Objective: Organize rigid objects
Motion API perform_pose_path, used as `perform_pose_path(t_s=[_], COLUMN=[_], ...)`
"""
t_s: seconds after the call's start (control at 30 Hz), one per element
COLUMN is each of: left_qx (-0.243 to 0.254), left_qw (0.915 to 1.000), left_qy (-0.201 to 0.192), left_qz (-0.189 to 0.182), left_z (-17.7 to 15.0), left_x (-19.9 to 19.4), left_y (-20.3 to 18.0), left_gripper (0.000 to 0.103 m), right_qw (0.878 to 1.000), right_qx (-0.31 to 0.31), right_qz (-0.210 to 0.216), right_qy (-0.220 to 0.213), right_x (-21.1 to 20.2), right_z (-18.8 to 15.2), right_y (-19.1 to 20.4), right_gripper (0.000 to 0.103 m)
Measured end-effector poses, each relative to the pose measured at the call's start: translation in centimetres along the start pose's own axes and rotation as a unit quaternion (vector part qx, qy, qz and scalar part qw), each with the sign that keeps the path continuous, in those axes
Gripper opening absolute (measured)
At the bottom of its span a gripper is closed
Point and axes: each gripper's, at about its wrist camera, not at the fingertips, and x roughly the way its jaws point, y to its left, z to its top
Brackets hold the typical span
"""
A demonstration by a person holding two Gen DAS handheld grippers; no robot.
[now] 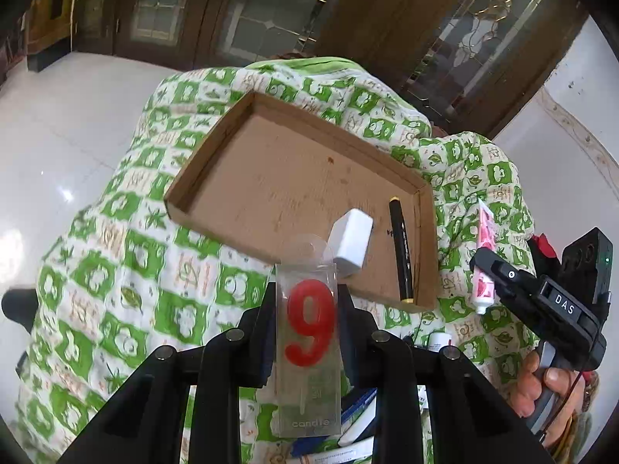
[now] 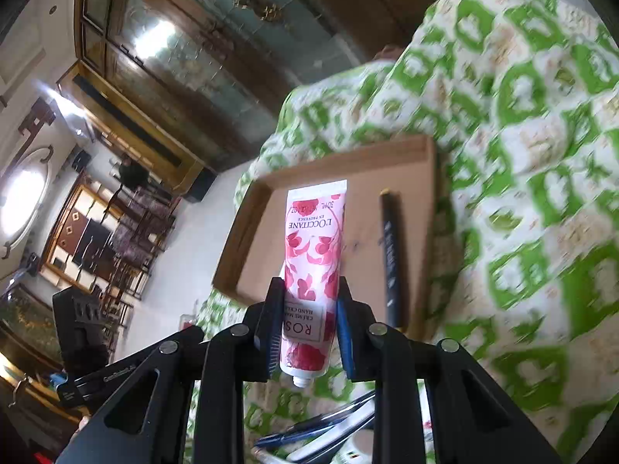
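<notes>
cardboard tray (image 1: 271,178) lies on the green-and-white quilt (image 1: 116,255), with a black pen (image 1: 400,247) along its right wall and a white block (image 1: 350,245) at its near edge. my left claw (image 1: 307,309) clamps the packaged red "9" candle (image 1: 309,324) upright before it; my right claw (image 2: 307,309) clamps a pink l'occitane hand cream tube (image 2: 313,266), cap toward me.

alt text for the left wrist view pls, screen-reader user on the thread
The left gripper clamps a clear-packaged red number 9 candle above a green-and-white patterned cloth. Ahead sits a shallow cardboard tray holding a white block and a black pen. At right, the right gripper holds a pink floral tube.
</notes>
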Motion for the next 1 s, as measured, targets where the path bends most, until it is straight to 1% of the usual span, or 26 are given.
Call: perform_pose_path(t_s=[0.1,0.17,0.47,0.67,0.83,1.0], left_qx=[0.004,0.004,0.025,0.039,0.04,0.043], left_qw=[1.0,1.0,0.9995,0.999,0.9989,0.9987], left_qy=[-0.005,-0.008,-0.012,-0.013,-0.018,-0.016], left_qz=[-0.001,-0.001,0.013,0.019,0.015,0.021], left_z=[0.7,1.0,2.6,4.6,6.2,7.4], left_x=[-0.1,-0.1,0.3,1.3,1.7,2.7], left_y=[-0.2,-0.2,-0.9,-1.8,-2.4,-2.5], left_gripper=[0.028,0.028,0.028,0.028,0.028,0.028], right_qw=[1.0,1.0,1.0,1.0,0.999,0.999], right_qx=[0.009,0.014,-0.007,-0.01,-0.014,-0.014], right_qz=[-0.004,-0.004,-0.013,-0.015,-0.017,-0.014], right_qy=[-0.006,-0.002,0.014,0.019,0.024,0.035], right_x=[-0.2,0.0,1.4,1.9,2.5,3.6], right_z=[0.5,0.6,0.6,0.4,0.4,0.7], right_y=[-0.8,-1.1,-0.4,-0.3,-0.2,-0.2], right_gripper=[0.024,0.024,0.024,0.024,0.024,0.024])
